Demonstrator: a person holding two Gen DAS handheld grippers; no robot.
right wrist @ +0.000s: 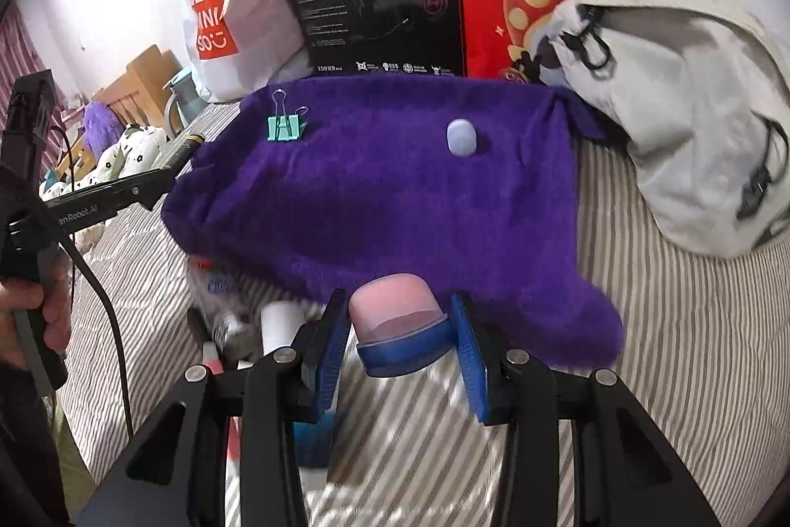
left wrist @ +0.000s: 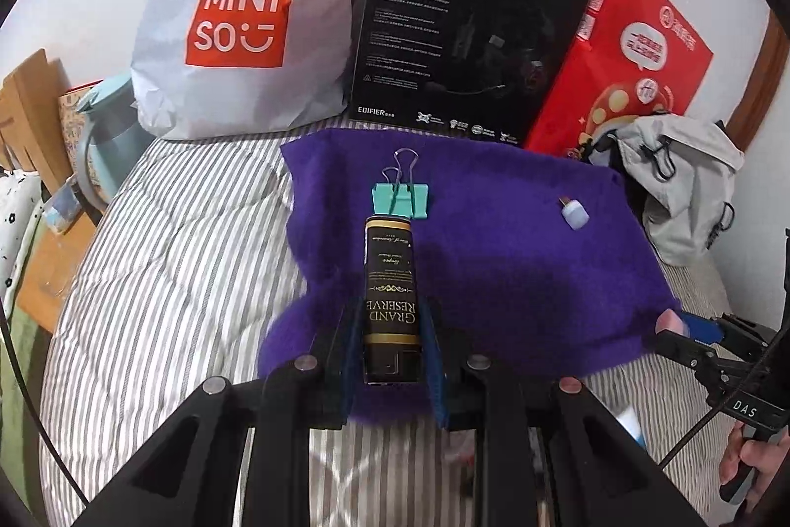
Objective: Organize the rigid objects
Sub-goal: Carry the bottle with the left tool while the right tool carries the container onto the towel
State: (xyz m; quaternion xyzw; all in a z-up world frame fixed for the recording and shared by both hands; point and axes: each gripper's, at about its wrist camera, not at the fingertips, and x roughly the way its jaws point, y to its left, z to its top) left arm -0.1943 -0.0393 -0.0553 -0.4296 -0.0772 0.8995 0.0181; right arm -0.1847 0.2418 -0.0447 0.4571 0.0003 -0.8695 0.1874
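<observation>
Your left gripper (left wrist: 390, 329) clamped a black box (left wrist: 391, 295) above the purple cloth (left wrist: 518, 260); your right gripper (right wrist: 400, 329) held a pink-and-blue cap (right wrist: 397, 324) at the cloth's near edge. Best set each down clear of the clip (left wrist: 401, 201).

White Miniso bag (left wrist: 237, 18), black Edifier headset box (left wrist: 469, 33) and red paper bag (left wrist: 637, 48) stand against the wall; grey backpack (right wrist: 691, 122) beside them on striped bedding (left wrist: 173, 255).
</observation>
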